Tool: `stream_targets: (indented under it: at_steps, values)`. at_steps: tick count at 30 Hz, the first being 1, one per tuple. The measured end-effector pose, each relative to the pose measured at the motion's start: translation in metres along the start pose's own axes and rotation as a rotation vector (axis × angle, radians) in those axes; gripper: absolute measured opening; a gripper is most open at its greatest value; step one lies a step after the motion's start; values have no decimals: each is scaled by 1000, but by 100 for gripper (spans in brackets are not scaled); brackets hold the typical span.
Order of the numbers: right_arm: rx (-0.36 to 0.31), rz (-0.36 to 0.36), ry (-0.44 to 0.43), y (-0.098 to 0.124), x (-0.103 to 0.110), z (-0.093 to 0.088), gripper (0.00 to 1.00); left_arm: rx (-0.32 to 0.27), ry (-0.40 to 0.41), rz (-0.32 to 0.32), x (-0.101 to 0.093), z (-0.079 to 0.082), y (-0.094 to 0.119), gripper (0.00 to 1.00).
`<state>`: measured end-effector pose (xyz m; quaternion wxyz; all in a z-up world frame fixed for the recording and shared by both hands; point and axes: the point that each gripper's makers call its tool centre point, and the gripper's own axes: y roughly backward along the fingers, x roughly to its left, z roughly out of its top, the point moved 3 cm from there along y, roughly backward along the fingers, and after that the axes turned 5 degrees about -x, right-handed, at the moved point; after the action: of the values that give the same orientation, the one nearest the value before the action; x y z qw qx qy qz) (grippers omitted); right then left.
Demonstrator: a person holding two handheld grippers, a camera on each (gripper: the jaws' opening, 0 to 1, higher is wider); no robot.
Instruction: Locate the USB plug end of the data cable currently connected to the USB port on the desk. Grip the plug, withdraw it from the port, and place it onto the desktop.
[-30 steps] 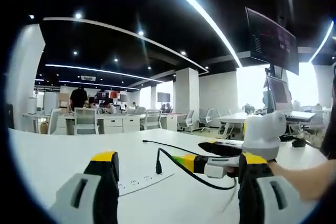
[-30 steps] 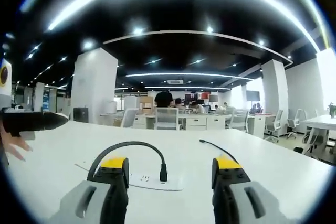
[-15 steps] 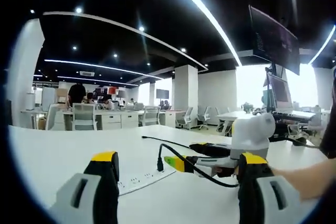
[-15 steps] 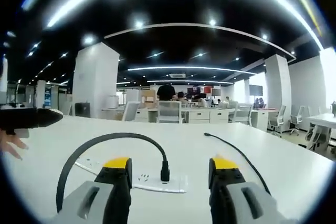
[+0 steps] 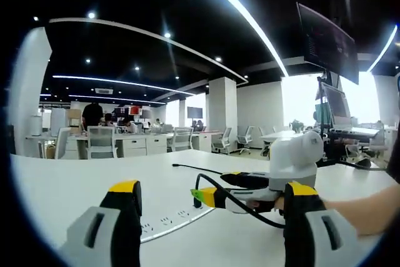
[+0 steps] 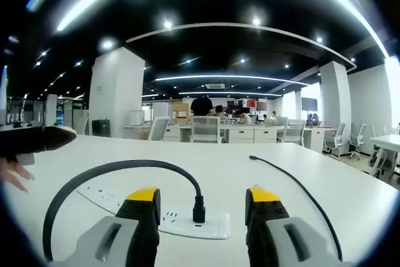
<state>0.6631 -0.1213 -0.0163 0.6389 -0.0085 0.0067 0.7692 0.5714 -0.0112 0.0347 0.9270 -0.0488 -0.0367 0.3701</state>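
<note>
A black USB plug [image 6: 199, 207] stands upright in a white power strip [image 6: 215, 225] on the white desk [image 6: 94, 154]. Its black cable [image 6: 94, 173] arcs up and away to the left. My right gripper [image 6: 202, 195] is open, its yellow-tipped jaws on either side of the plug without touching it. In the left gripper view, the right gripper [image 5: 250, 189] reaches in from the right over the power strip [image 5: 169, 220], half hiding the plug [image 5: 198, 199]. My left gripper [image 5: 212, 187] is open and holds nothing, back from the strip.
A second thin black cable [image 6: 294, 182] lies loose on the desk to the right of the strip. Monitors [image 5: 325, 45] on a stand rise at the desk's right side. Office desks, chairs and people [image 5: 92, 117] are far behind. A hand [image 6: 12, 170] shows at the left edge.
The right gripper has moved in toward the plug, which now stands between its jaws. The left gripper has hardly moved.
</note>
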Motion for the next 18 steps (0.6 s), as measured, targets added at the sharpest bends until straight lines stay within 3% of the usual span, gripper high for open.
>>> stream_targets:
  at_steps: [5, 18]
  values:
    - [18, 25, -4, -13, 4, -3, 53, -9, 4, -1, -1, -1, -4, 94]
    - [60, 88, 42, -20, 19, -17, 46, -14, 4, 29, 7, -2, -2, 94]
